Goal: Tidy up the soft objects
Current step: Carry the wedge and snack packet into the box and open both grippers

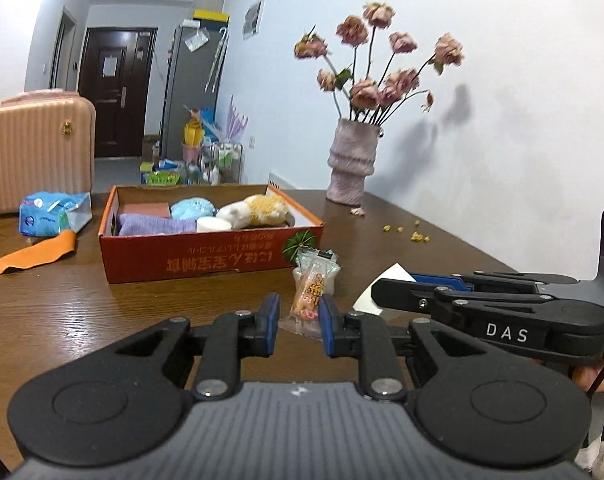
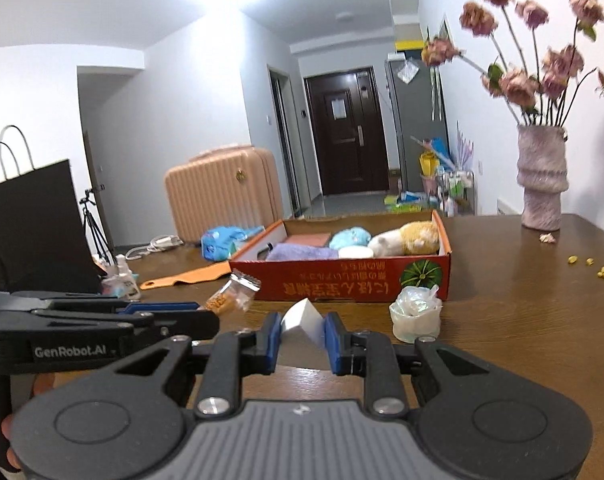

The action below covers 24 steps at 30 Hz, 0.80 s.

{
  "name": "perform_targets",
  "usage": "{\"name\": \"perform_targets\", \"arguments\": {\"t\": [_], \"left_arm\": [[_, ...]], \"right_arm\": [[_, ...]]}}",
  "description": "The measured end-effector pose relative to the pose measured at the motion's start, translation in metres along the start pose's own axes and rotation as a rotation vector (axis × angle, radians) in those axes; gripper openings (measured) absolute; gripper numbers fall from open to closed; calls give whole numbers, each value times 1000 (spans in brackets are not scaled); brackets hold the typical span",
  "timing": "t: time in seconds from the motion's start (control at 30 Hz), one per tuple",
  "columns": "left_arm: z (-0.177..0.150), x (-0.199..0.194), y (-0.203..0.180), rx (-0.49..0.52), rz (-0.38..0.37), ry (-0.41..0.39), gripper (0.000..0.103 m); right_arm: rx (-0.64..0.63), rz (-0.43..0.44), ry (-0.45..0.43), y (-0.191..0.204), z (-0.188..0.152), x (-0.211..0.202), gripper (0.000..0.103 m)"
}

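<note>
Left wrist: left tool grips snack packet — red box beyond.

A home, prob. an apartment: wooden dining table w/ a vase of dried roses, a pink suitcase, a fridge by the hallway, a dark entry door, household clutter on the floor near it.

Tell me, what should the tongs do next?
Probably carry both things forward to the red box. The left tongs hold a snack packet, the right tongs hold a white sponge, and other soft things already lie inside.
</note>
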State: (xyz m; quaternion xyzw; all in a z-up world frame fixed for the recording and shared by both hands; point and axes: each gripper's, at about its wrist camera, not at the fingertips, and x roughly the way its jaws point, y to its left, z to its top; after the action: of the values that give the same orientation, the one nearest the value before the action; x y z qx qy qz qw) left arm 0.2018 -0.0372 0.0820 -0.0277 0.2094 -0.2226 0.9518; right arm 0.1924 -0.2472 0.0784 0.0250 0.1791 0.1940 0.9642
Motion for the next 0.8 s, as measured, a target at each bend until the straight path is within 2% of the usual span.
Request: {"name": "perform_targets", "arguments": {"t": [0.23, 0.47, 0.63, 0.8], "left_arm": [[-3, -26, -13, 0, -4, -44, 22], [-3, -24, -14, 0, -10, -48, 22], [13, -1, -1, 6, 5, -42, 22], [49, 46, 35, -9, 48, -42, 22]], "right_arm": [[-11, -9, -34, 7, -4, -28, 23], [-8, -22, -37, 1, -3, -31, 23], [-19, -24, -37, -8, 10, -13, 23], [-43, 1, -33, -26, 46, 30, 23]]}}
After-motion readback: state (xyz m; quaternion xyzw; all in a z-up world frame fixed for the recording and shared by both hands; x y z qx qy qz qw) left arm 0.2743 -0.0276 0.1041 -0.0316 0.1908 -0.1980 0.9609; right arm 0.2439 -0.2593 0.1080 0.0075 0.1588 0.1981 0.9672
